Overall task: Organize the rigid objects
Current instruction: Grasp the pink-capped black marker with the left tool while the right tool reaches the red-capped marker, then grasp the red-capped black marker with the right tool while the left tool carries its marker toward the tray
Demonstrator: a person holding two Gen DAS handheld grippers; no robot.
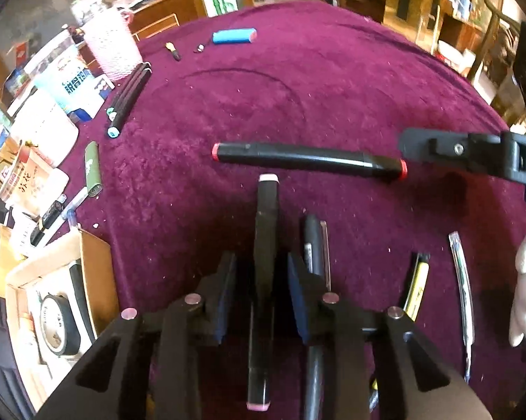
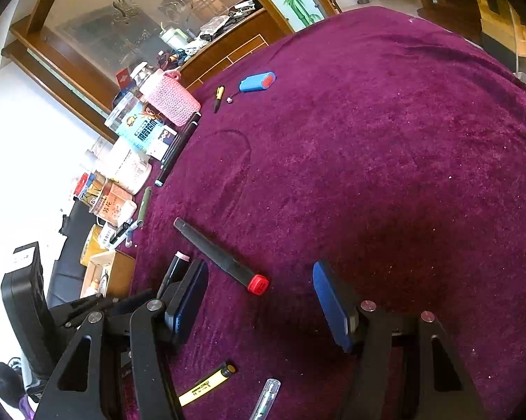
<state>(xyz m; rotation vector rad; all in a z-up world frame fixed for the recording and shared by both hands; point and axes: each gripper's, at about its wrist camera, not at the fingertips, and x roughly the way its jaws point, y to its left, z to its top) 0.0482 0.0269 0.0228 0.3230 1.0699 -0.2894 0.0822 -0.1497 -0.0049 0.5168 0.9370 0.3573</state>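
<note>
Pink-capped marker [image 1: 265,273]: black body, lying lengthwise btwn the left gripper [image 1: 261,292] pads; pads sit close on both sides, contact can't be confirmed
Red-capped marker [image 1: 308,158]: flat on purple desk [image 1: 350,80] just ahead, crosswise; in right wrist view it lies btwn the fingers of the right gripper [image 2: 261,301], jaws wide apart, holding nothing
Yellow pen [image 2: 207,383]: near right gripper; clear pen [image 2: 265,399] beside it
Desk's left edge: black marker bundle [image 1: 128,99]; pink knit holder [image 1: 112,49]; jars & boxes

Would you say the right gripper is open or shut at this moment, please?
Open. In the right wrist view the right gripper has its blue-padded fingers spread wide with only bare tablecloth between them, and the red-capped marker lies just ahead, ungripped.
</note>
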